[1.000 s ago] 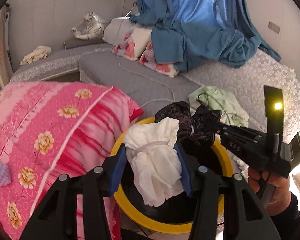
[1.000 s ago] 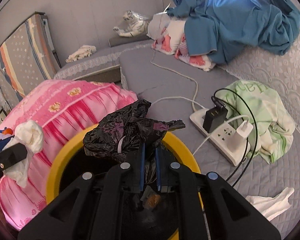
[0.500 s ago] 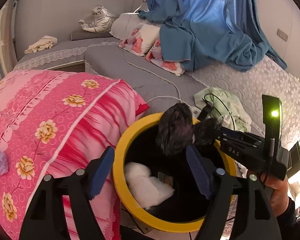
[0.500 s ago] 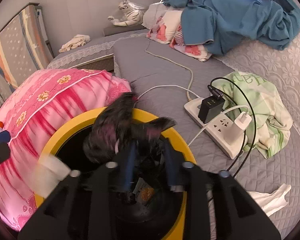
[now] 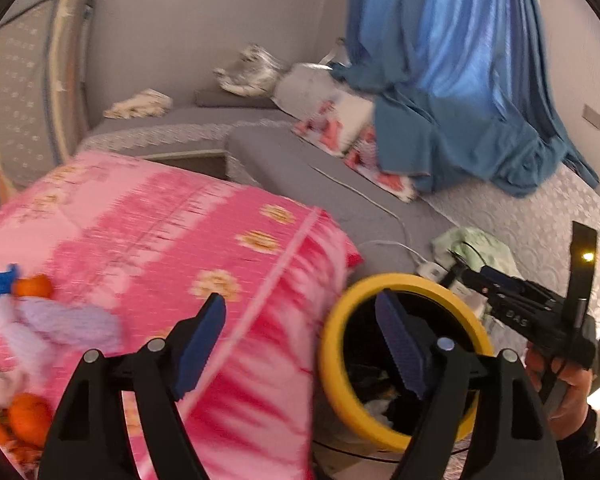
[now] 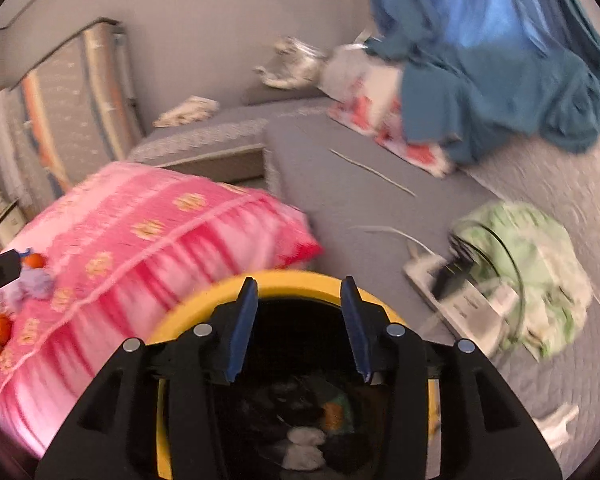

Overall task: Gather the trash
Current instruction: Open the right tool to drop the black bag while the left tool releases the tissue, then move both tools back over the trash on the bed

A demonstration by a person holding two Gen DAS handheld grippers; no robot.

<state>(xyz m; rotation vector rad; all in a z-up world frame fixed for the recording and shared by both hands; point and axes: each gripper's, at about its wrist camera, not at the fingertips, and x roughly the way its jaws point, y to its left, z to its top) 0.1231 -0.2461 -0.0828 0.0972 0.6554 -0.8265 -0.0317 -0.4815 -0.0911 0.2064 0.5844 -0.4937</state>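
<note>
A yellow-rimmed bin [image 6: 180, 316] stands between the bed and a pink quilt. Inside it lie a white tied bag [image 6: 304, 444] and a black bag [image 6: 296, 396]. My right gripper [image 6: 298, 292] hovers over the bin's mouth, its jaws opening with nothing between them. My left gripper [image 5: 300, 312] is open and empty, held above the quilt's edge just left of the bin [image 5: 332, 360]. In the left wrist view the right gripper [image 5: 466, 270] reaches over the bin's far rim, held by a hand [image 5: 568, 384]. A white tissue [image 6: 560, 420] lies on the bed at lower right.
The pink flowered quilt [image 5: 160, 240] bulges left of the bin, with purple and orange toys [image 5: 32, 312] on it. On the grey bed lie a power strip with chargers [image 6: 460, 304], a green cloth [image 6: 540, 256] and a white cable. A blue curtain [image 5: 440, 80] hangs behind.
Both grippers opened and let go of their bags: the white one and the black one dropped into the bin. Both hands rose, and the left swung left toward the quilt.
</note>
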